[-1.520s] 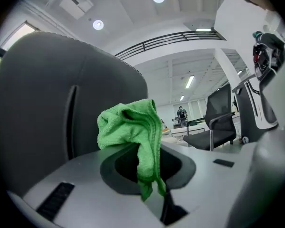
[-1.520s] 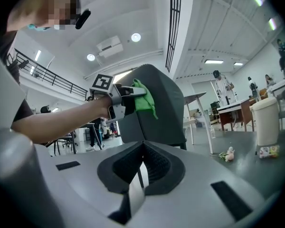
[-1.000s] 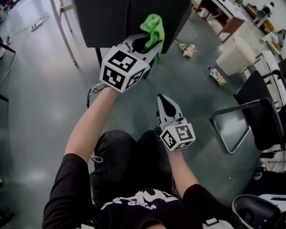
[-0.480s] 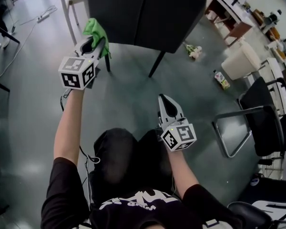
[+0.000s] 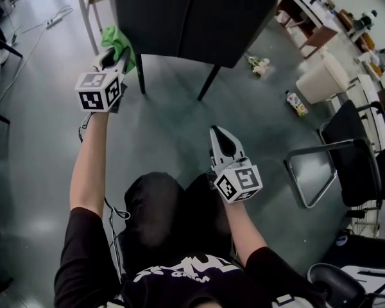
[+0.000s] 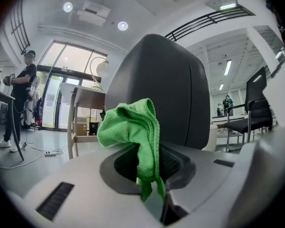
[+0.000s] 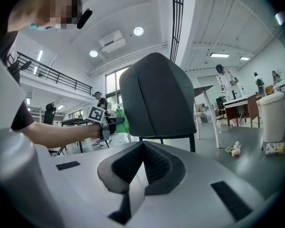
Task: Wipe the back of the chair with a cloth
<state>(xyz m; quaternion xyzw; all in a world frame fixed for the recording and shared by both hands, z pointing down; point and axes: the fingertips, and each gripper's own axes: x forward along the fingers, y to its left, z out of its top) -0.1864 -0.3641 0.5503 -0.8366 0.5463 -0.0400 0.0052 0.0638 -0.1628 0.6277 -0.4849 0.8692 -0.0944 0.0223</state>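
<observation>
Currently your left gripper (image 5: 120, 55) pinches the green cloth (image 5: 117, 38) at upper left, just beside the chair back (image 5: 192, 18) — your right gripper (image 5: 220, 133) has its jaws pressed together, empty.

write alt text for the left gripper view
The left tool, shut on a bunched green cloth, is held up close to a dark grey chair back. Behind are tall windows, a table and a person standing at far left.

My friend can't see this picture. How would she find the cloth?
Look for the big dark chair ahead of the person. By its left edge, the left claw pinches a crumpled cloth. It is the only bright green thing there.
</observation>
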